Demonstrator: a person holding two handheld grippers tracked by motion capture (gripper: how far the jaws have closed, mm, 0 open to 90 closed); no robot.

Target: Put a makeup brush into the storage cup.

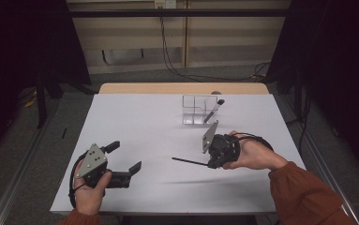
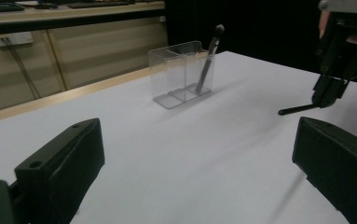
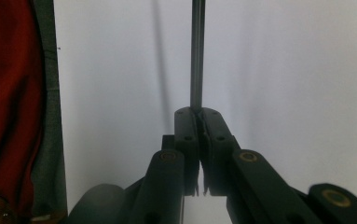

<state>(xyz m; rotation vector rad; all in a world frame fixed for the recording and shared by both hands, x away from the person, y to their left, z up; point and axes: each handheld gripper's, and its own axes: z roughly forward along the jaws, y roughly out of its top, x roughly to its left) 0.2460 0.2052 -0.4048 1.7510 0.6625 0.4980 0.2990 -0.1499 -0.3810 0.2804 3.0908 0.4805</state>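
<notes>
Surface: I see a white table top (image 1: pixel 144 122) with a bare wooden strip along its far edge.
Room: grey floor, pale panelled far wall with cables hanging down it, dark curtains at left and right.
Organiser: a clear divided holder (image 1: pixel 197 110) stands far of centre on the table; one dark pen (image 1: pixel 213 111) leans in its right compartment.
Held item: a thin black stick, apparently a pen (image 1: pixel 190 162), runs level from the right gripper (image 1: pixel 212 163) toward the left, above the near-right part of the table, well apart from the holder.
Right tongs: pressed together on the stick's end; in the right gripper view the pads meet around it.
Left tongs: the left gripper (image 1: pixel 126 159) stands wide, with only table between its jaws.
Hard to make out: the stick's far tip is cut off in the right gripper view; I cannot tell its type for certain.
Right hand: palm wrapped round the gripper body, jaws pointing left, rust-coloured sleeve (image 1: pixel 303 194) behind.
Left hand: near left, gripper aimed right and far, toward the holder.
</notes>
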